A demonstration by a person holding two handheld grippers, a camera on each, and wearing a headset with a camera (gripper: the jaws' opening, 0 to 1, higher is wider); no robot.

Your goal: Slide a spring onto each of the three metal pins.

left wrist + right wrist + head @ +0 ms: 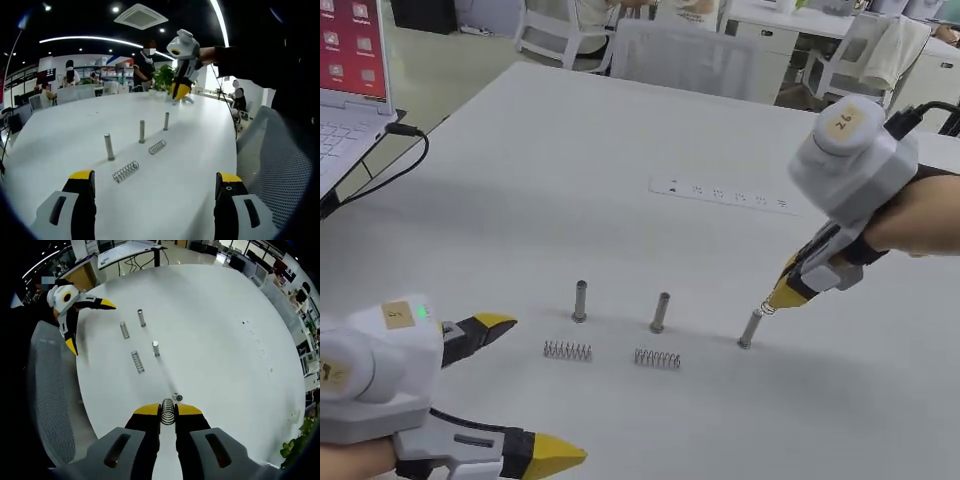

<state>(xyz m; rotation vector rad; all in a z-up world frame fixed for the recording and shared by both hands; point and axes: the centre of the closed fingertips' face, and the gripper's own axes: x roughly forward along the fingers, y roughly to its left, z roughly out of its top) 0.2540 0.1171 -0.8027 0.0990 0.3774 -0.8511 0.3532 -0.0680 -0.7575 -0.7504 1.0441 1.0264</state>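
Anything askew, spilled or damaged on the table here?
Nothing stands out. The left pin, middle pin and right pin stand upright, two springs lie flat before them, and the right gripper holds a third spring over the right pin.

The counter [570, 180] is plain white, as is the power strip [720, 192] at its far side. The pins [660, 312] and each spring [657, 358] are silvery grey. The left tool [545, 390] and right tool [782, 298] have yellow tips on black, with pale grey bodies.
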